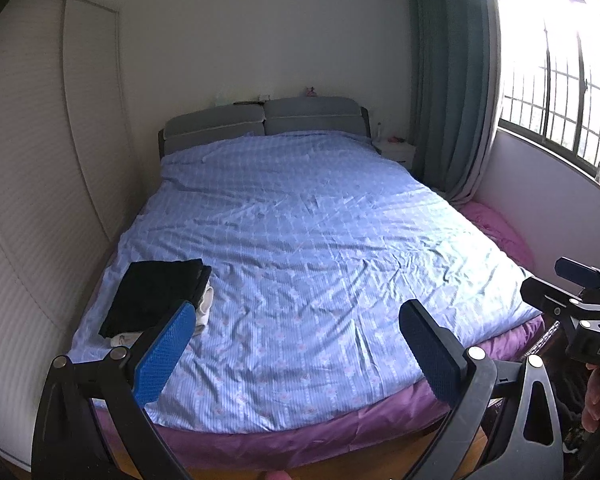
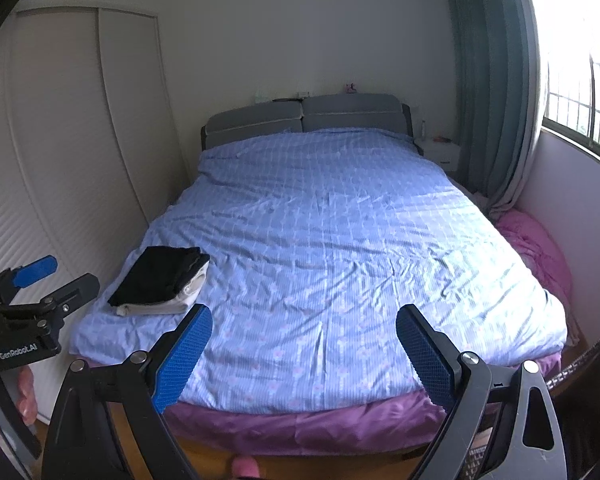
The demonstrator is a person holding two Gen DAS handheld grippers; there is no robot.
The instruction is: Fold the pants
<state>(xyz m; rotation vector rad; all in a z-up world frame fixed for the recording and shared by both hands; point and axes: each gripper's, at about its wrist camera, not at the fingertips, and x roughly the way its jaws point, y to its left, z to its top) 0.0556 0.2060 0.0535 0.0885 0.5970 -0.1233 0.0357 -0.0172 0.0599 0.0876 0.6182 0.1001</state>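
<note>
The left tongs (image 1: 298, 318) hang nearest the lens, released, their blue pads spread wide with only air between them, above the foot of the bed (image 1: 320, 240). The right tongs (image 2: 304, 322) are likewise released and grasp nothing. The folded black pants (image 2: 160, 278) lie on the blue checked cover near the bed's left front corner, stacked on a folded white garment (image 2: 188, 294). A purple sheet (image 2: 300, 424) shows below the cover's front edge. A teal curtain (image 1: 448, 80) hangs beside the window.
</note>
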